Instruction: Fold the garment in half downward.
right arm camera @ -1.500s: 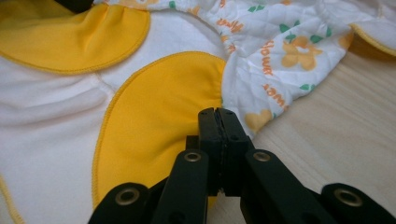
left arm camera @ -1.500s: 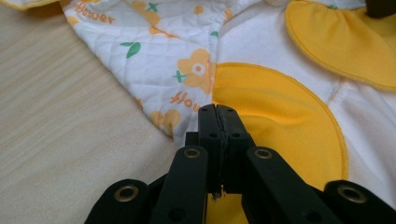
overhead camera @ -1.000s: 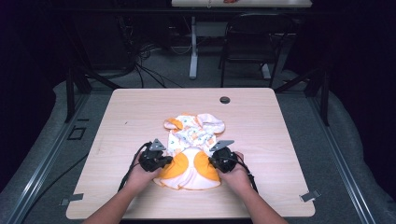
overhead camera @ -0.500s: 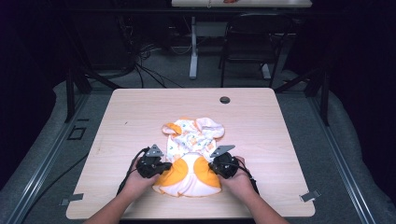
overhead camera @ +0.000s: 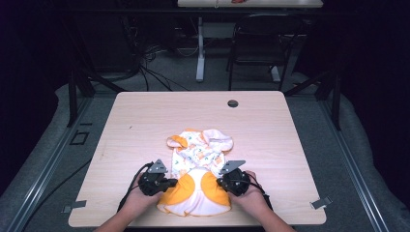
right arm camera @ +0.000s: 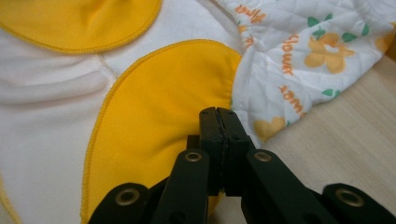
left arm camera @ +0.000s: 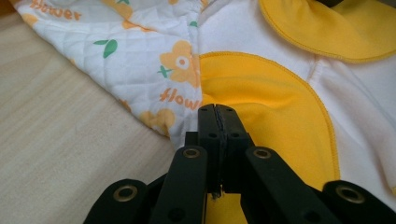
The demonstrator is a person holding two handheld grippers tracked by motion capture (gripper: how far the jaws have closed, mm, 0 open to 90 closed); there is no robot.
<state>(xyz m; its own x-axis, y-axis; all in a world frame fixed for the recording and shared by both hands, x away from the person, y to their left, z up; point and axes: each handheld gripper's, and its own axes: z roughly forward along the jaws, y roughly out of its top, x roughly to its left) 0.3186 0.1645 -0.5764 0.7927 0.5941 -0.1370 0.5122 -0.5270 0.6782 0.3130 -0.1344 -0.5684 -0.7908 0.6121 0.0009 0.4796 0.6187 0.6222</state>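
Observation:
A small baby garment [overhead camera: 198,159], white with orange flower print and yellow-orange panels, lies crumpled on the near middle of the wooden table [overhead camera: 145,121]. My left gripper [overhead camera: 171,183] is shut on the garment's left side, its closed jaws meeting over a yellow panel [left arm camera: 261,102] beside the printed quilted cloth [left arm camera: 140,70]. My right gripper [overhead camera: 220,182] is shut on the right side, its jaws closed over the other yellow panel [right arm camera: 159,107]. In their own views the left gripper [left arm camera: 217,112] and right gripper [right arm camera: 217,114] show no gap between the jaws. The garment's lower hem lies near the table's front edge.
A round cable hole [overhead camera: 232,103] sits at the back of the table. Behind the table stand a dark chair [overhead camera: 256,43] and a white table leg [overhead camera: 199,53], with cables [overhead camera: 150,72] on the floor. Bare wood spreads to the left, right and back of the garment.
Both grippers have drawn back toward the table's near edge, dragging the garment with them. The garment's lower part now lies closer to the front edge.

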